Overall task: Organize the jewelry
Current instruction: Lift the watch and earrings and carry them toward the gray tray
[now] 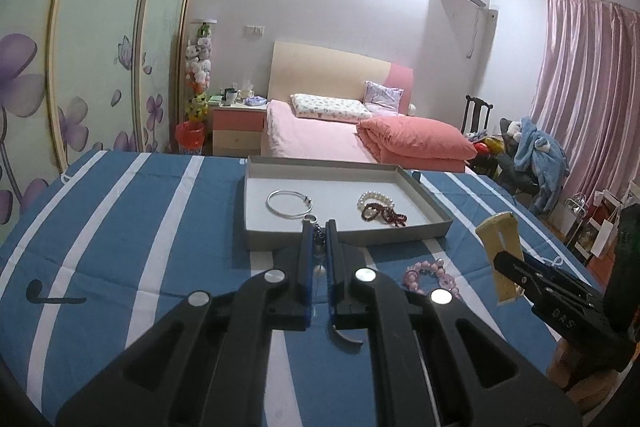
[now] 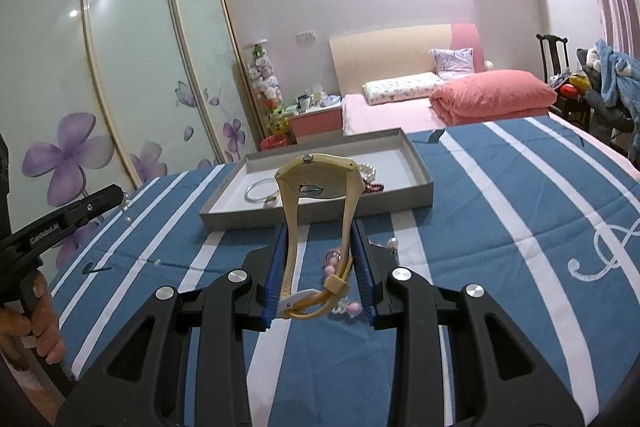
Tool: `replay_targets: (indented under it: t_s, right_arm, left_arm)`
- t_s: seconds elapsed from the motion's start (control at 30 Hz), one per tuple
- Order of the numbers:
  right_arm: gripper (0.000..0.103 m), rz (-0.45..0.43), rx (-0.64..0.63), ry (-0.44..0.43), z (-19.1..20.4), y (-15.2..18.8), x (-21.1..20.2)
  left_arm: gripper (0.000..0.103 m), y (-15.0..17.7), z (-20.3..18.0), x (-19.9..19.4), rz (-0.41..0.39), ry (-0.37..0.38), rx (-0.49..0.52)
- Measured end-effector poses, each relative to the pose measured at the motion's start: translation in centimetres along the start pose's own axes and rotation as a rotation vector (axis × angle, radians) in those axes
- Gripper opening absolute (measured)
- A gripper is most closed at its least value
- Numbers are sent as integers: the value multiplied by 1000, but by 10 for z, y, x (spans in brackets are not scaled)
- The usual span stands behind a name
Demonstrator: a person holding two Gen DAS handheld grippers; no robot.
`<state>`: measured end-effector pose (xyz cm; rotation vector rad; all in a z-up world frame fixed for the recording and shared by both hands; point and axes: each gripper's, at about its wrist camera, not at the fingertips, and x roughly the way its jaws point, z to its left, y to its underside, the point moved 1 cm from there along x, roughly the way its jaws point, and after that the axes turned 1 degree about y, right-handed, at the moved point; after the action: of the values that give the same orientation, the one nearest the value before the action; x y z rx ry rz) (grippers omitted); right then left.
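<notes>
Nearest the right wrist lens, the right gripper (image 2: 320, 267) clamps a cream watch (image 2: 316, 187) by its strap, case upward; the left gripper (image 1: 319, 227), marked "GenRobot.AI" on its side (only partly legible), pinches a dark beaded chain (image 1: 319, 237); a grey tray (image 1: 344, 235) beyond holds a silver bangle (image 1: 286, 203), pearl bracelet (image 1: 376, 199) and red beads (image 1: 384, 214); pink beads (image 1: 430, 277) lie on the striped blue cloth (image 1: 140, 227).

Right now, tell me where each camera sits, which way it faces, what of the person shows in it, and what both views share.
Left wrist: on the left gripper, facing over the striped cloth to the tray and bed; jaws shut on a thin chain; the right gripper shows at right.
Right wrist: on the right gripper, facing the same way; it holds a yellow watch; the left gripper and a hand show at left.
Shared: tray, silver bangle, pearl bracelet, pink beads, bed.
</notes>
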<state>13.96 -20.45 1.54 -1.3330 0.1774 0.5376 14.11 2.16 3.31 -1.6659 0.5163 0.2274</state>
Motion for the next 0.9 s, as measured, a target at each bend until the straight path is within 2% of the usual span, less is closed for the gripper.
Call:
replay_targets:
  t_s: [0.5,0.9]
  right_arm:
    - [33,-72,-11,5,-1,-16,3]
    - [33,-115,-29,22,-3,-27,13]
  left_arm:
    - [7,-10,-14,0,-51,11,24]
    - [7,-11,-18,12,-50,17,17]
